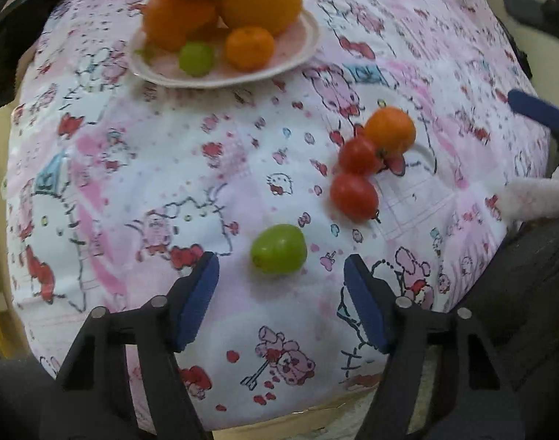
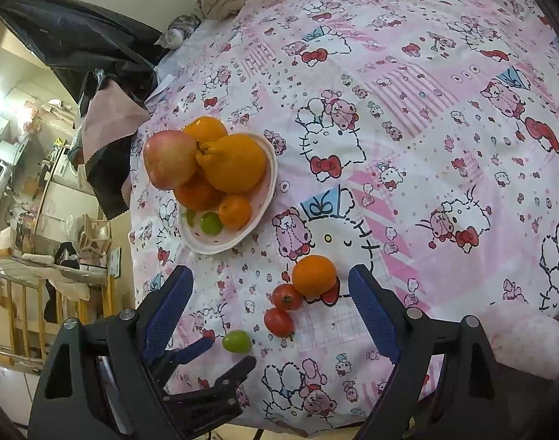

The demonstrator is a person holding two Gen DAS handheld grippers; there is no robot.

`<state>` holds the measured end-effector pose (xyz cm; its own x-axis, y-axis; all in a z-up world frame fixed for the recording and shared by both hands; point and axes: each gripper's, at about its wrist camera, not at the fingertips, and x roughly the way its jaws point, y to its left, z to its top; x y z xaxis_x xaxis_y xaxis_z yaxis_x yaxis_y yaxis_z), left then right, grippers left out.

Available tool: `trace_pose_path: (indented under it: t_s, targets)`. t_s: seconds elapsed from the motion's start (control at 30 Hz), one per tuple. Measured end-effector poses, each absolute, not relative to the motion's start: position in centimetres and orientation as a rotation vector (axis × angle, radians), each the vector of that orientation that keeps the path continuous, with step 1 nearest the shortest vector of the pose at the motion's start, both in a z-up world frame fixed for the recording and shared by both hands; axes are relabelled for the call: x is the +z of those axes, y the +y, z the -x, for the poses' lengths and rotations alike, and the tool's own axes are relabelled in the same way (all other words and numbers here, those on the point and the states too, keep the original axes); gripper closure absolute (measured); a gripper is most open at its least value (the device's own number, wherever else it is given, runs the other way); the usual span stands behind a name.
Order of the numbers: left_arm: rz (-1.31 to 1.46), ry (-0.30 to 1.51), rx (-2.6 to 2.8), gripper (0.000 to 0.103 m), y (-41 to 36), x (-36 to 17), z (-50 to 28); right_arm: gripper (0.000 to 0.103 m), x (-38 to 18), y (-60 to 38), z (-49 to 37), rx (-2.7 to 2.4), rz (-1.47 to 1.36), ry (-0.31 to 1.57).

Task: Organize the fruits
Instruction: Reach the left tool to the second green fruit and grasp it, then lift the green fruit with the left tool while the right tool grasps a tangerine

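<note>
Fruits lie in two groups on a pink cartoon-print tablecloth (image 2: 407, 117). A pink plate (image 2: 268, 190) at centre left of the right wrist view holds a reddish apple (image 2: 169, 159), a large knobbed orange citrus (image 2: 233, 163), further oranges beneath, one small mandarin (image 2: 235, 211) and a green grape (image 2: 210, 223). Loose on the cloth at lower centre: an orange (image 2: 314, 275), two cherry tomatoes (image 2: 286, 296) (image 2: 278, 322) just beside it and touching one another, and a second green grape (image 2: 236, 341) near them.

Writing: none legible in either view; the cloth carries cat, poodle and bow figures only.

Left gripper (image 1: 281, 282): jaws wide apart, holding nothing, blue pads either side of the loose green grape (image 1: 278, 249), which lies just ahead of the tips on the cloth. Right gripper (image 2: 270, 282): jaws wide apart, holding nothing, raised above the loose orange and tomatoes.

View differences: the left wrist view crops the plate (image 1: 308, 42) at upper centre, so the apple is out of frame; it shows one blue tip of the other tool at the right edge. The right wrist view shows the whole plate, the left gripper's tips at lower left near the grape, and cluttered shelving (image 2: 52, 190) at the left edge.
</note>
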<state>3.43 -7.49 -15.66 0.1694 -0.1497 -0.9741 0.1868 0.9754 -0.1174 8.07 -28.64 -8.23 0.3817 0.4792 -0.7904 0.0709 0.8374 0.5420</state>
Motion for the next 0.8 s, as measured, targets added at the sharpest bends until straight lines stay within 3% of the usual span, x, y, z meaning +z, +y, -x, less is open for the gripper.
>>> trace_pose_path:
  t_s: [0.07,0.2,0.37,0.8]
  targets:
    - [-0.069,1.394,-0.228,0.049,-7.7,-16.4,-3.6,0.014,-8.3,-28.8,-8.1,0.279,-0.551,1.165]
    - [-0.038,1.408,-0.221,0.053,-7.3,-16.8,-4.1,0.014,-8.3,-29.0,-8.1,0.273,-0.554,1.167]
    - [-0.038,1.402,-0.246,0.074,-7.2,-16.7,-4.1,0.014,-8.4,-28.8,-8.3,0.279,-0.554,1.172]
    - [0.015,1.28,-0.218,0.074,-5.8,-12.3,-4.3,0.014,-8.8,-28.5,-8.3,0.263,-0.531,1.188]
